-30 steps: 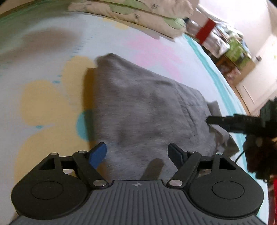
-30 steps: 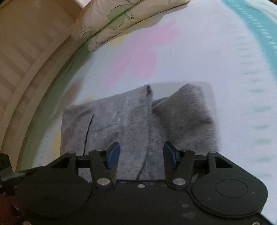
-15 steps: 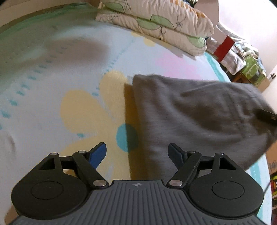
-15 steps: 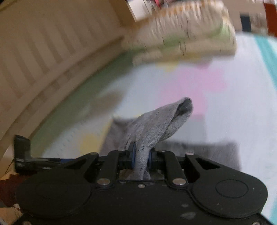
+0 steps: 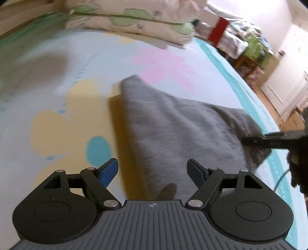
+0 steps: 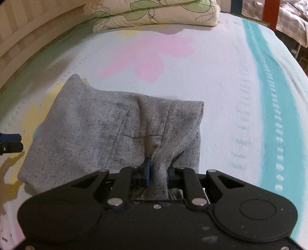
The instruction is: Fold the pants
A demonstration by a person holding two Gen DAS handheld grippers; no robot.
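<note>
The grey pants (image 6: 107, 130) lie bunched on the bed (image 6: 221, 80), over the flower-print sheet and well short of the pillows (image 6: 154, 13) at the far end. The right tool (image 6: 156, 173) is pinched tight on a gathered fold of the near edge, cloth squeezed between its blue pads. The left tool (image 5: 153, 171) hangs wide open just above the other side of the pants, gripping nothing. If you ask me, the trick here is getting the left one onto the matching corner before lifting (otherwise the fabric just ropes up). Then carry both corners across level and together, keeping the edge taut, so the fold lands flat instead of twisted.
</note>
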